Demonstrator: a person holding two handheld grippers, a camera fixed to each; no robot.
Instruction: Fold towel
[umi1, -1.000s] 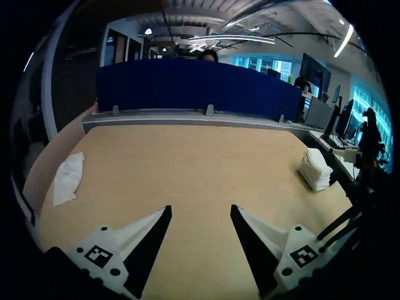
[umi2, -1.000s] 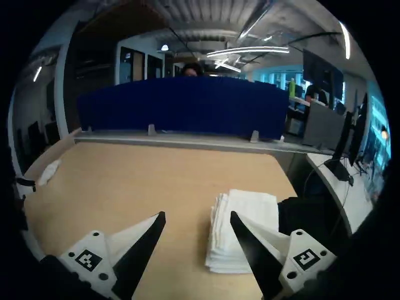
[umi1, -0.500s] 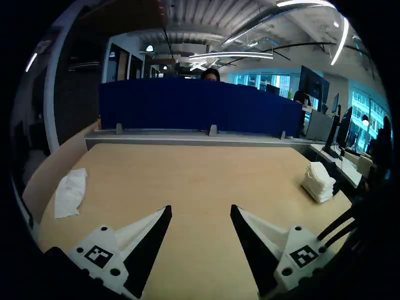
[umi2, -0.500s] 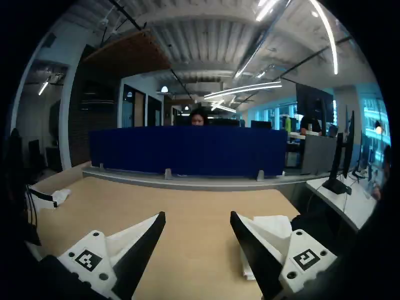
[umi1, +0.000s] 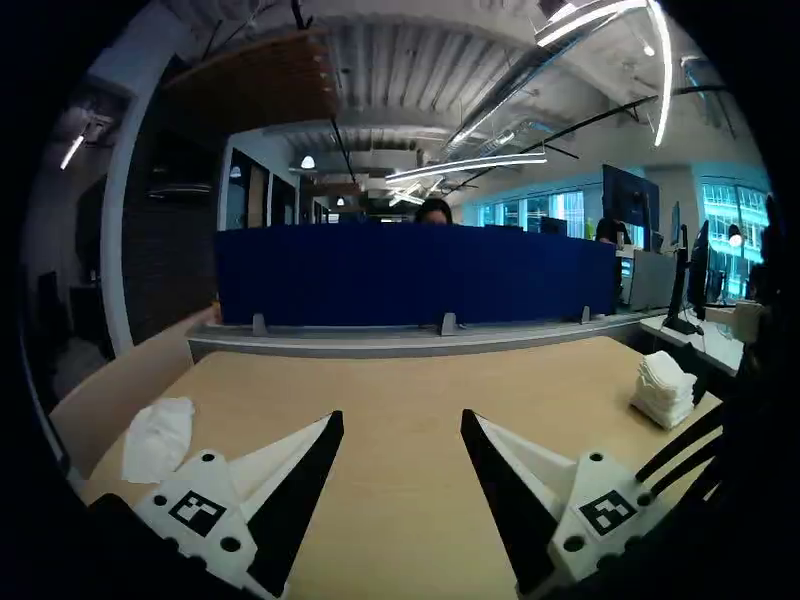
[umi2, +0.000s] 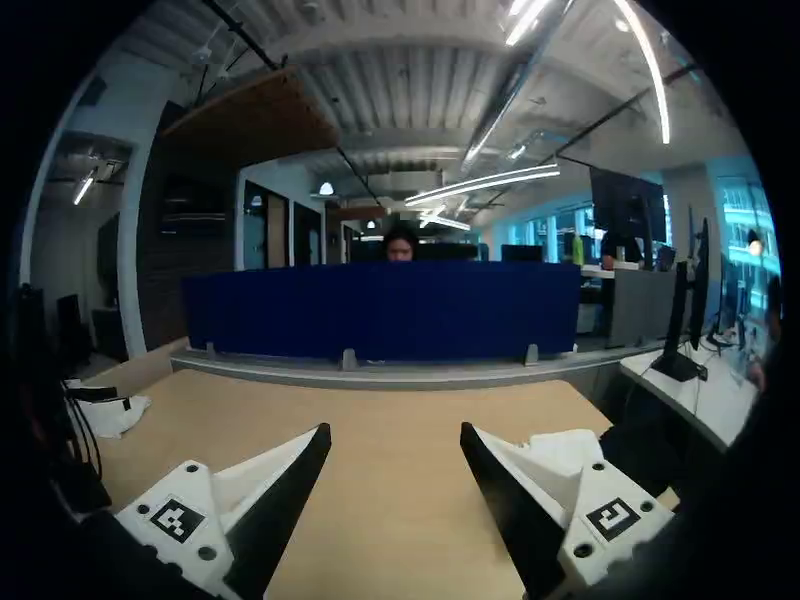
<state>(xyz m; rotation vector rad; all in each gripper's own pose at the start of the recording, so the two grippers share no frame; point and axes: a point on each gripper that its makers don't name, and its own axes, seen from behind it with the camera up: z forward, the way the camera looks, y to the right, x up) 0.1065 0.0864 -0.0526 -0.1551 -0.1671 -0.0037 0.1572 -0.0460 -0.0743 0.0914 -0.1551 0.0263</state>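
Observation:
A loose, crumpled white towel (umi1: 157, 439) lies at the left edge of the wooden table (umi1: 420, 390) in the left gripper view. A stack of folded white towels (umi1: 664, 388) sits at the table's right edge. My left gripper (umi1: 398, 450) is open over the near table with nothing between its fingers. In the right gripper view, my right gripper (umi2: 394, 460) is open and empty too. The folded stack (umi2: 560, 447) peeks out behind its right finger. The crumpled towel (umi2: 115, 414) shows far left, partly behind the other gripper's cables.
A blue divider panel (umi1: 410, 275) on a grey ledge closes off the table's far side, with a person's head above it. Desks with monitors (umi2: 690, 300) stand to the right. A low wooden wall (umi1: 130, 370) runs along the left edge.
Both cameras have tilted upward and dropped lower toward the table, so more ceiling shows. The right gripper has moved off the folded stack, which now sits behind its right finger.

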